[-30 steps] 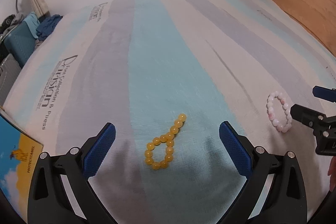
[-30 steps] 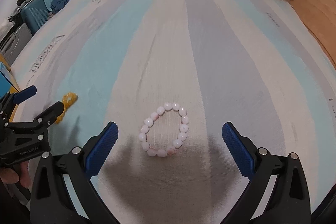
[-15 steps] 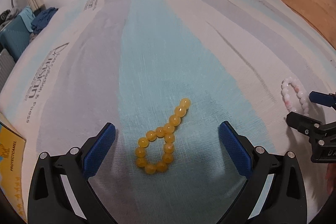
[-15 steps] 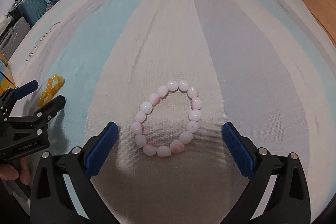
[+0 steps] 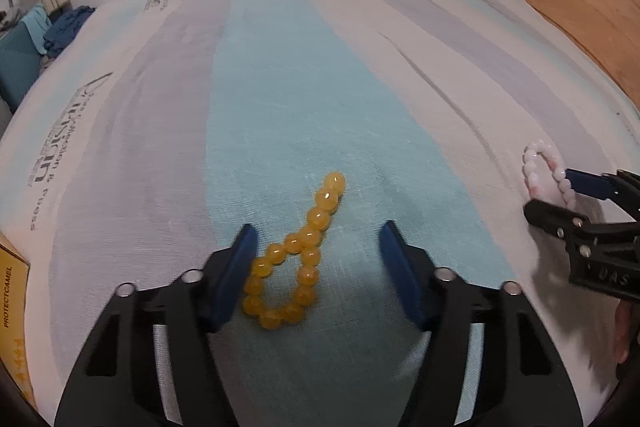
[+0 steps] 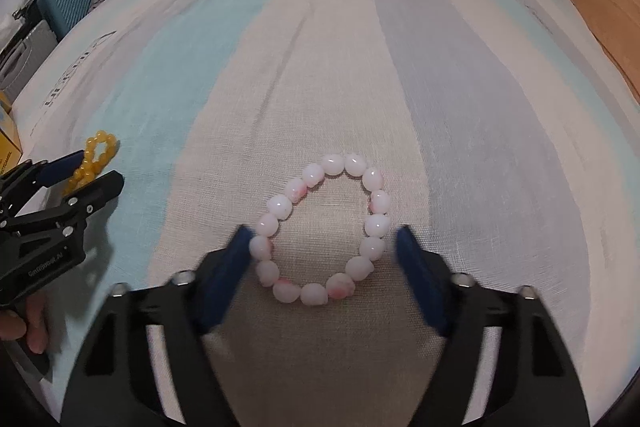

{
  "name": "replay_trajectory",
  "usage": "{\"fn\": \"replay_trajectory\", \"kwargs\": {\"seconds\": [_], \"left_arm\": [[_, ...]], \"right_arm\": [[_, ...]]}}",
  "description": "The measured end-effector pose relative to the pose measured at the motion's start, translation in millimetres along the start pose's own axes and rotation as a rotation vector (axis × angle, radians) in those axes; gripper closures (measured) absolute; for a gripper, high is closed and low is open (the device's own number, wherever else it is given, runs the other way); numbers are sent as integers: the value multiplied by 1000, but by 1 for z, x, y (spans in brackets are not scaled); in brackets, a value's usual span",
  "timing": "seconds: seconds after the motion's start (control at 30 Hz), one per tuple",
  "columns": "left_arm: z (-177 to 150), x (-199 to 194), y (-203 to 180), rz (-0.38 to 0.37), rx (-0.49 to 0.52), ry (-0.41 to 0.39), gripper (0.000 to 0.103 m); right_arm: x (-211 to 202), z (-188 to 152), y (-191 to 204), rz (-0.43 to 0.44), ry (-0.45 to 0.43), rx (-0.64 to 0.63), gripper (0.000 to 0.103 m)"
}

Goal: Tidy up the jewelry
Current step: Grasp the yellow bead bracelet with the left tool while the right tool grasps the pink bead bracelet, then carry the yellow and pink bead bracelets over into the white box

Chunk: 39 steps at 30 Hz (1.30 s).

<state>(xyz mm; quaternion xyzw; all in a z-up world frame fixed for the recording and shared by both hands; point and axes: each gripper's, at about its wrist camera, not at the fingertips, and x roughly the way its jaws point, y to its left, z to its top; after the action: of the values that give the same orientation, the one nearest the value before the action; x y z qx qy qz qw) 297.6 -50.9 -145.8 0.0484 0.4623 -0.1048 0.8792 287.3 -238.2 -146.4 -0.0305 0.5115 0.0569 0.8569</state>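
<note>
I've got both claws closing astride flat-lying targets on the striped bedspread [image 6: 460, 75]: left claw [image 5: 316, 267] over yellow glass-like bead bracelet [image 5: 294, 259], right claw [image 6: 324, 263] over pale pink stone bead bracelet [image 6: 328, 227], probably neither gripped yet.

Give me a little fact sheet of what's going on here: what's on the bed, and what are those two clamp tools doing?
surface: striped bedspread
yellow bead bracelet: lying flat, twisted into a loop with a tail
pink bead bracelet: lying flat in an open ring
left gripper: jaws closing around the yellow bracelet's loop; one pad at the beads, the other apart
right gripper: jaws closing around the pink bracelet, not yet clamped
lifted: neither bracelet
edge of scene: yellow box
</note>
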Motion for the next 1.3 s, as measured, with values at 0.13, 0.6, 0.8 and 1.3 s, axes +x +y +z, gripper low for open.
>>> {"fn": "replay_trajectory", "kwargs": {"seconds": [0.13, 0.6, 0.8, 1.3], "left_arm": [[1, -1, 0, -18, 6, 24, 73], [4, -29, -6, -34, 29, 32, 85], [7, -48, -6, -29, 34, 17, 85], [11, -109, 0, -3, 23, -34, 85]], "right_arm": [[-3, 3, 2, 4, 23, -21, 73], [-30, 9, -4, 26, 18, 11, 91], [-51, 10, -4, 33, -11, 19, 91], [-105, 17, 15, 50, -83, 9, 91]]}}
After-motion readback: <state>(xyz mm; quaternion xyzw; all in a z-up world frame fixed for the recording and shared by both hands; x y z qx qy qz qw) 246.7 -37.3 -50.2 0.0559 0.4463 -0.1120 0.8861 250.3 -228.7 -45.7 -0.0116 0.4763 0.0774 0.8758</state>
